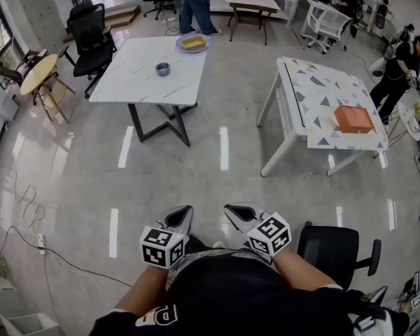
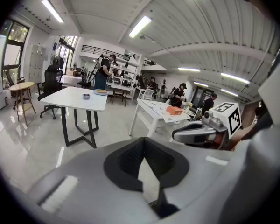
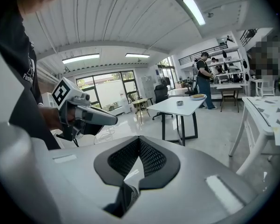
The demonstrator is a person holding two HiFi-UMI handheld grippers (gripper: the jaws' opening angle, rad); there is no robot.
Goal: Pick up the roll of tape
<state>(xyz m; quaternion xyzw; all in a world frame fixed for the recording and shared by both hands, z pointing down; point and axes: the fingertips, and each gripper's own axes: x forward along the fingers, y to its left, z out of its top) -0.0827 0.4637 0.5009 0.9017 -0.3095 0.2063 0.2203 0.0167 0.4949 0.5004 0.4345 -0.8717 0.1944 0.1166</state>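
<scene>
The roll of tape (image 1: 162, 68) is a small grey ring lying flat on the white marble-top table (image 1: 136, 75), far ahead on the left. It also shows as a speck in the left gripper view (image 2: 86, 96) and the right gripper view (image 3: 179, 103). Both grippers are held close to my body, far from that table. My left gripper (image 1: 178, 219) (image 2: 143, 143) has its jaws together with nothing between them. My right gripper (image 1: 241, 214) (image 3: 139, 143) is the same, shut and empty.
A plate (image 1: 193, 43) sits at the tape table's far edge, with a person (image 1: 196, 5) standing behind it. A patterned white table (image 1: 315, 89) with an orange box (image 1: 353, 119) stands to the right. Black office chairs (image 1: 91, 37) (image 1: 336, 250) and floor cables (image 1: 28, 208) are around.
</scene>
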